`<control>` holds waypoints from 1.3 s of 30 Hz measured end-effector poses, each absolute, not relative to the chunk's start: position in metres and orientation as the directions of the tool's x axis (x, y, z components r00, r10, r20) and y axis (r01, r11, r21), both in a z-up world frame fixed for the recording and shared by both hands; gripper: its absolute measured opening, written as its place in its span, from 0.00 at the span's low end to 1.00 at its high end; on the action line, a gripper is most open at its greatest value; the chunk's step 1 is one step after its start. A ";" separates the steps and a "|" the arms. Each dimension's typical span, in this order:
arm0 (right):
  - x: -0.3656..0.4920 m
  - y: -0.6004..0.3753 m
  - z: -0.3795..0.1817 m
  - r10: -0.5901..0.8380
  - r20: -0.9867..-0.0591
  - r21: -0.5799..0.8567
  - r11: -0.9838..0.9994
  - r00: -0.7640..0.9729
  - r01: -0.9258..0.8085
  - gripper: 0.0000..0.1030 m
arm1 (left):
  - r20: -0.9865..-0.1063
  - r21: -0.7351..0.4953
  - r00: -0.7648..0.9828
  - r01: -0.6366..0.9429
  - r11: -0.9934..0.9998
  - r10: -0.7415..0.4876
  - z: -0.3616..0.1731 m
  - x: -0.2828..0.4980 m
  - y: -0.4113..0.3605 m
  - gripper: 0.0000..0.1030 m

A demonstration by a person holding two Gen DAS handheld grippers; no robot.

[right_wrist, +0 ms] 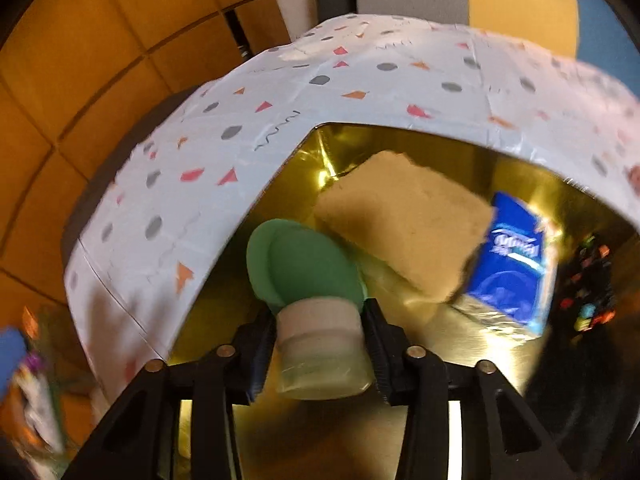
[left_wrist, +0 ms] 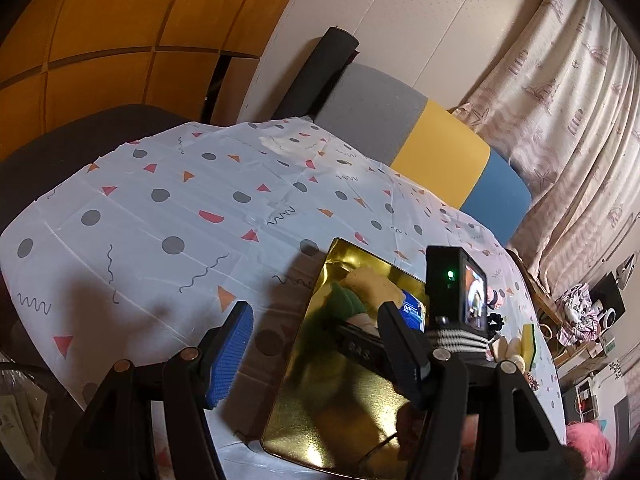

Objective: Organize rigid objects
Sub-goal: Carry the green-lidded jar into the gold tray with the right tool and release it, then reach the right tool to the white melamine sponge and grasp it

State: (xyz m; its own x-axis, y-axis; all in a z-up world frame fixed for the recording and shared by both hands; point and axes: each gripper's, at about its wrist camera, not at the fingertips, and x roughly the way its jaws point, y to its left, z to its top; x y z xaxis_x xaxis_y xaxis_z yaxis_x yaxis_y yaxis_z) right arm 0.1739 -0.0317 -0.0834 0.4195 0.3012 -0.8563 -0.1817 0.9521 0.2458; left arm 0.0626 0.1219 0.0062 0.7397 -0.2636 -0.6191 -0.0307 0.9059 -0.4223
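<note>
Left wrist view first: my left hand-held gripper (left_wrist: 316,344) hangs with its jaws spread, nothing between the blue pads (left_wrist: 230,354), over the near-left edge of the gold tin (left_wrist: 320,420). The tin sits on the patterned tabletop (left_wrist: 140,208). My right hand-held gripper (left_wrist: 384,344) is reaching in over the tin, its camera block (left_wrist: 456,292) on top. Reflections in the gold floor muddle what lies where, so I won't trust depth here.

Right wrist view now: my right hand-held gripper (right_wrist: 320,344) has its jaws against both sides of a small pale jar (right_wrist: 322,344) with a green lid (right_wrist: 304,264), lid pointing away from me. The jar is low over the tin (right_wrist: 500,344), near its left wall. Already inside are a tan sponge (right_wrist: 404,224) and a blue carton (right_wrist: 512,272) standing tilted against it.

The risks as I see them: the jar is round and smooth, so if it leaves the pads tipped it could roll across the slick gold floor. Its lid is close to the sponge; pushing further in could shove the sponge and topple the leaning carton. The frame is blurred, so contact is hard to judge.
</note>
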 end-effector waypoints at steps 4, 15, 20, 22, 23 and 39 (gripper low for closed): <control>0.162 -0.030 -0.072 0.333 -0.840 0.251 0.938 0.429 -0.238 0.66 | -0.616 -0.423 0.743 -0.033 0.906 -0.261 0.007 0.062 0.122 0.64; 0.099 -0.092 -0.016 0.357 -0.746 0.265 0.934 0.562 -0.241 0.69 | -0.645 -0.414 0.706 -0.002 0.910 -0.292 0.001 0.061 0.100 0.64; 0.076 -0.128 -0.002 0.288 -0.722 0.218 0.958 0.629 -0.188 0.69 | -0.656 -0.386 0.681 0.067 0.920 -0.325 0.000 0.055 0.071 0.64; 0.069 -0.140 0.000 0.264 -0.724 0.209 0.964 0.637 -0.162 0.69 | -0.659 -0.375 0.672 0.094 0.922 -0.337 -0.001 0.052 0.060 0.64; 0.066 -0.146 0.001 0.257 -0.723 0.208 0.966 0.641 -0.153 0.69 | -0.661 -0.371 0.667 0.107 0.922 -0.343 -0.001 0.051 0.055 0.64; 0.011 -0.250 -0.026 0.069 -0.759 0.176 0.979 0.647 0.102 0.69 | -0.681 -0.339 0.565 0.319 0.885 -0.465 -0.009 0.026 -0.017 0.64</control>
State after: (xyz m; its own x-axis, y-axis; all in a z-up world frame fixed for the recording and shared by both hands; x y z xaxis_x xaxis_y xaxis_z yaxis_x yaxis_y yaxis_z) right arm 0.0106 -0.2499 -0.0258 0.6471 0.0695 -0.7592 0.1017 0.9791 0.1763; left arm 0.0265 -0.0170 -0.0094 0.5655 -0.4651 -0.6811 0.3190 0.8849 -0.3395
